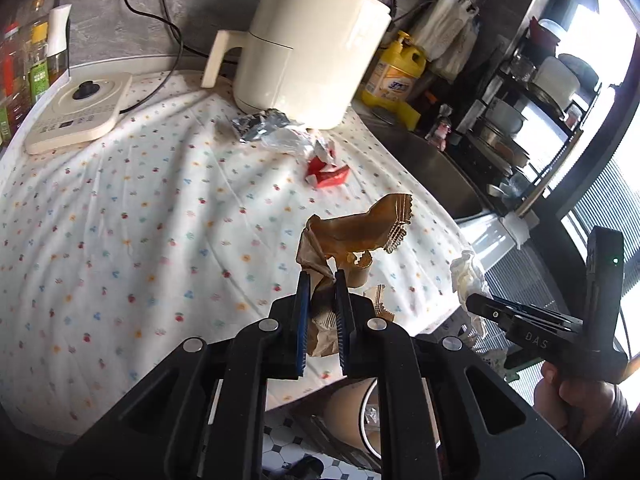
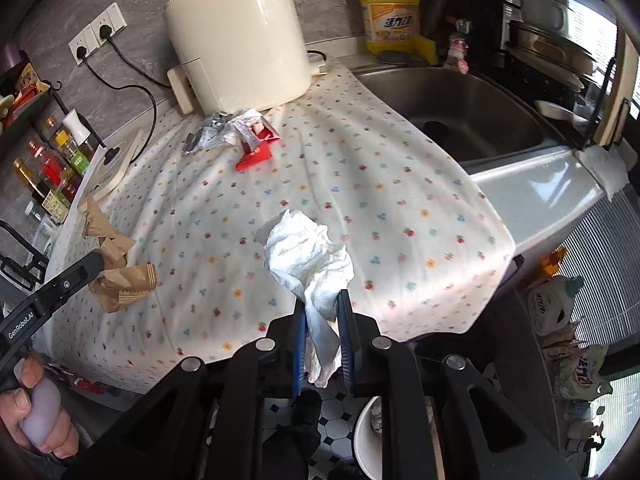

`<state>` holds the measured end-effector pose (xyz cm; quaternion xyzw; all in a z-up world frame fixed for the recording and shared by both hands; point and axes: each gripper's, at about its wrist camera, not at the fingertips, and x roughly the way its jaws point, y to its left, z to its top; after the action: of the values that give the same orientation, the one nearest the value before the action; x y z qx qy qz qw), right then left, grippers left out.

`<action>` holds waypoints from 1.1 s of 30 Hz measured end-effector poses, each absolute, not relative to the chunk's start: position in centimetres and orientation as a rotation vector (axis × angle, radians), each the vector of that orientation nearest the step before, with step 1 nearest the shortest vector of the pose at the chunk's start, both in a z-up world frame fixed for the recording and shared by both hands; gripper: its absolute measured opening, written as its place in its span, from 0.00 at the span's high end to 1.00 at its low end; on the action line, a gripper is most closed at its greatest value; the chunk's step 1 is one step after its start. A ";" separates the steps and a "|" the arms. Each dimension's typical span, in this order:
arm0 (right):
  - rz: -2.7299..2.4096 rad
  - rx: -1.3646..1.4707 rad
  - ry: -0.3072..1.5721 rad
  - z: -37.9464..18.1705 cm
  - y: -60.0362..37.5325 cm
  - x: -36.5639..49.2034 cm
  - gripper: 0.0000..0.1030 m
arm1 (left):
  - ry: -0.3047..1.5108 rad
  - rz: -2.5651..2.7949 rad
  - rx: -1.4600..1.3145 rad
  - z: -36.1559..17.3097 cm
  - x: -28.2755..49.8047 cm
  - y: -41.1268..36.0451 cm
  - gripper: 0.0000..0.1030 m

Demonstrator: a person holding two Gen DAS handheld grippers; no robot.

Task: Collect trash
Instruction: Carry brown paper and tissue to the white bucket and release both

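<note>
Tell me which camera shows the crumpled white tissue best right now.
The right wrist view: the crumpled white tissue fills the centre, pinched between the right gripper's jaws. The left wrist view shows only a small, partly hidden wad at the tablecloth's edge.

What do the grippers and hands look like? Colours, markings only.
Both grippers, left gripper and right gripper, are matte black with blue ribbed pads, silver pivot bolts and triangular cutouts. Seen side-on, white lettering reads "DAS" and "GenRobot.AI", plus a green LED. Bare hand grips a pale handle.
</note>
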<state>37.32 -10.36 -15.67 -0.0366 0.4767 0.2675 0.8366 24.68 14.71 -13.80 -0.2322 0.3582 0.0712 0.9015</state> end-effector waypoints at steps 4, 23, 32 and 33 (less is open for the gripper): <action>0.513 -0.059 1.002 -15.9 -14.6 36.6 0.85 | 0.756 0.089 -0.473 -14.4 24.9 11.1 0.88; 0.258 0.028 1.077 -19.9 -31.8 32.9 0.85 | 1.031 -0.220 -0.427 -24.3 28.1 -6.6 0.88; 0.194 0.048 1.110 -21.5 -34.4 31.9 0.85 | 1.135 -0.299 -0.385 -27.8 29.5 -11.0 0.58; 0.190 0.051 1.116 -21.7 -34.5 31.9 0.85 | 1.135 -0.296 -0.385 -27.8 29.6 -11.0 0.49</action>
<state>31.88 -34.49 -21.69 0.0240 0.5284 0.0902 0.8438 29.60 -11.03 -27.83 -0.1805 0.5321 -0.1390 0.8155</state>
